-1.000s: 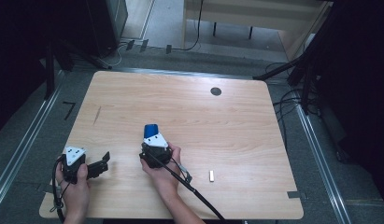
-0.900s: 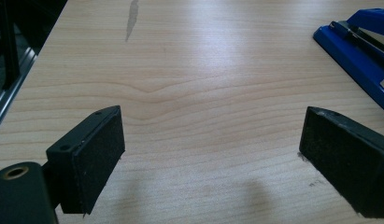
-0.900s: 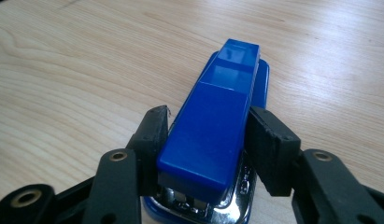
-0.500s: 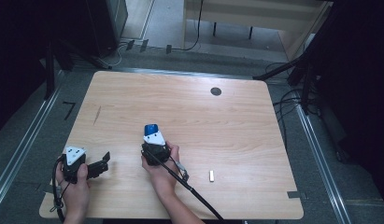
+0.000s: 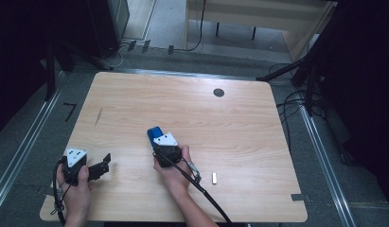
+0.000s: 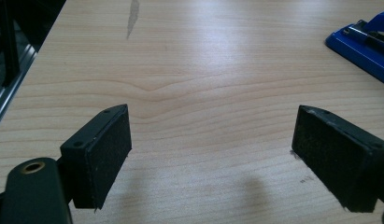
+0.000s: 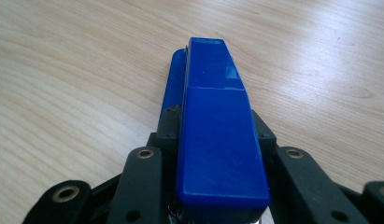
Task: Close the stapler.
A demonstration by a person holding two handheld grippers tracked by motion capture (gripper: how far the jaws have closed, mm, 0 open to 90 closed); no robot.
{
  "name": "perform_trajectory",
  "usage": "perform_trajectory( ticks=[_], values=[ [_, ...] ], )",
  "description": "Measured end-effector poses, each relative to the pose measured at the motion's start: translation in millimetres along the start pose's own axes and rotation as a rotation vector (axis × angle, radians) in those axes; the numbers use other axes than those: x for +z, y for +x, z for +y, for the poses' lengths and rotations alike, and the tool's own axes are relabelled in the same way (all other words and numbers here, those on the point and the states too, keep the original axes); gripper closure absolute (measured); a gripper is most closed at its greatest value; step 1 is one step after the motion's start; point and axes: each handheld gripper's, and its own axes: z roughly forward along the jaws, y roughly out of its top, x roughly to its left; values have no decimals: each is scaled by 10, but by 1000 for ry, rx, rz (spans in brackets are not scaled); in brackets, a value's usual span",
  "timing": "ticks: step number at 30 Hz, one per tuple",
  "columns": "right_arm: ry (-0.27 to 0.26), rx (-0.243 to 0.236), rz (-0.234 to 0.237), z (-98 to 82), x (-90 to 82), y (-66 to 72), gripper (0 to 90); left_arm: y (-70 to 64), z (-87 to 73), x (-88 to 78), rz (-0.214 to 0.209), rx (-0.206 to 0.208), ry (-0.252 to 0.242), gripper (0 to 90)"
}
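Note:
A blue stapler [image 5: 154, 132] lies flat on the wooden table [image 5: 239, 127], left of centre. My right gripper [image 5: 160, 140] comes at it from the near side. Its jaws have just been closing and now press on both flanks of the stapler [image 7: 217, 140], which runs away from the right gripper [image 7: 215, 119] along the table. My left gripper [image 5: 106, 162] rests near the table's front left corner and points right. The left gripper [image 6: 213, 154] has its pads wide apart over bare wood; they have just closed a little with nothing between them. The stapler [image 6: 362, 44] shows at the far right of that view.
A small white piece [image 5: 214, 178] lies on the table to the right of my right hand. A black round disc [image 5: 218, 92] sits near the far edge. A dark streak [image 5: 98, 116] marks the wood at the left. Cables trail off the front edge.

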Motion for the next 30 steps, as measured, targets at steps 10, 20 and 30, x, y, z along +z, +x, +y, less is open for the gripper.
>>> perform_trajectory(
  ticks=[10,20,30],
  values=[
    [-22,-79,112,-51,-146,-158,673,5,0,-3,-3,-3,0,122],
    [-43,-177,211,-171,-290,-304,673,7,-2,-5,-5,-5,-6,127],
    [-57,-281,295,-289,-438,-459,673,7,-1,-4,-8,-5,-4,129]
  ],
)
